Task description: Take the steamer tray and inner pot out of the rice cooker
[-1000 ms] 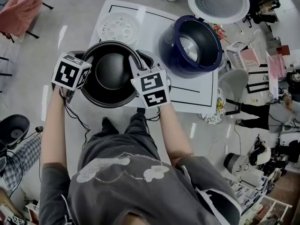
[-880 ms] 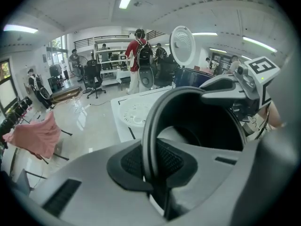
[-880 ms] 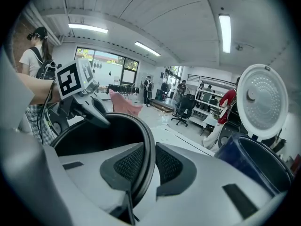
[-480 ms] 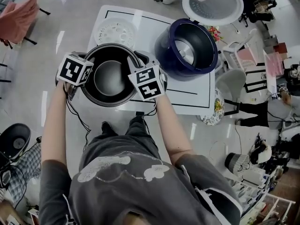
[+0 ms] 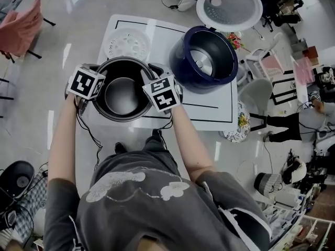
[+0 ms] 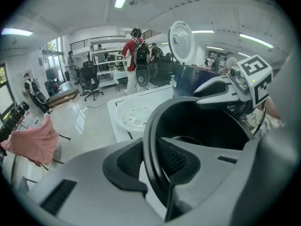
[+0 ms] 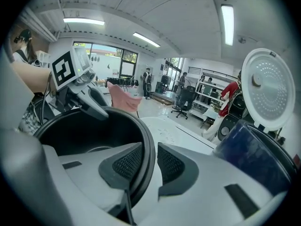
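On the floor-level white mat (image 5: 220, 106), marked with a black border line, the whole job is laid out.

Cooker (image 5: 178, 56): navy body, far right part of the mat, cavity open with no pot inside, bare metal plate showing at the bottom. Lid (image 5: 229, 7): white, round, hinged up and back behind the body.

Pot (image 5: 121, 95): black, out of the cooker, at the mat's near left corner, just left of the cooker and apart from it. Upright, mouth up, nothing visible inside. Its left side reaches about to the mat's edge. Cannot tell whether the base sits on the mat.

Tray (image 5: 127, 43): white perforated disc, lying flat on the mat's far left corner, just behind the pot, not touching it.

Left gripper (image 6: 151, 161): at the pot's left rim, angled down. Jaws opening; the thin rim runs between the ribbed pads (image 6: 175, 158), one pad outside the wall and one inside, both very close to it.

Right gripper (image 7: 149, 166): at the opposite rim, on the cooker side. Jaws opening; rim between the pads, lying toward the inner pad, with a slim gap showing at the outer one.
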The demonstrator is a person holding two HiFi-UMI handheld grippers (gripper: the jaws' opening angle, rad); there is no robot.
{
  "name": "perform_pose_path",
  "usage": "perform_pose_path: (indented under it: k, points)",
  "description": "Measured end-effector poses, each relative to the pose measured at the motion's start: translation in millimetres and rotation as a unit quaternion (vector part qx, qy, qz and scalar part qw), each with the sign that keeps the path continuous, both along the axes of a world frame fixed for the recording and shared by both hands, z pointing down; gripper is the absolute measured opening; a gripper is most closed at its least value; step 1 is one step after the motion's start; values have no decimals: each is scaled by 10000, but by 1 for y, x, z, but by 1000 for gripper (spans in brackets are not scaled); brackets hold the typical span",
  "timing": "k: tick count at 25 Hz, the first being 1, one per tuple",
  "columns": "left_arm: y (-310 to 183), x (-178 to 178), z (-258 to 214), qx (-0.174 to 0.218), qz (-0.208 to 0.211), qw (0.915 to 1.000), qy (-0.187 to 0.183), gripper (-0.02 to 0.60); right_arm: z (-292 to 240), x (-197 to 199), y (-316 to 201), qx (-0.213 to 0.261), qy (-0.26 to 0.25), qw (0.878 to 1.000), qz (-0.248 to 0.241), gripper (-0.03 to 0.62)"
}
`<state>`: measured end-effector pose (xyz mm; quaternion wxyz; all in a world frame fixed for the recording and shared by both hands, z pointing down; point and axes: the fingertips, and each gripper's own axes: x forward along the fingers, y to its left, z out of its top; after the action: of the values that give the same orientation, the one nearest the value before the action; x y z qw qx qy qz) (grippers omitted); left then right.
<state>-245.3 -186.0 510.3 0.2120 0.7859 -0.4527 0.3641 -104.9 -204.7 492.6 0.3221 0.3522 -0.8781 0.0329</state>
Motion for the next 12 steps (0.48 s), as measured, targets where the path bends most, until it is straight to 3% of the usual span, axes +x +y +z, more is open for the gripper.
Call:
perform_pose_path:
  k: [2, 7, 12]
  points:
    - [0, 1, -1, 67, 39, 10000, 25, 128, -6, 2, -2, -1, -183, 9998, 75, 149]
    - [8, 0, -2, 185, 34, 9995, 247, 314, -27, 2, 3, 132, -326, 9993, 103, 215]
    - [27, -9, -43, 861, -1, 9947, 555, 344, -65, 11, 29, 571, -514, 9962, 416, 245]
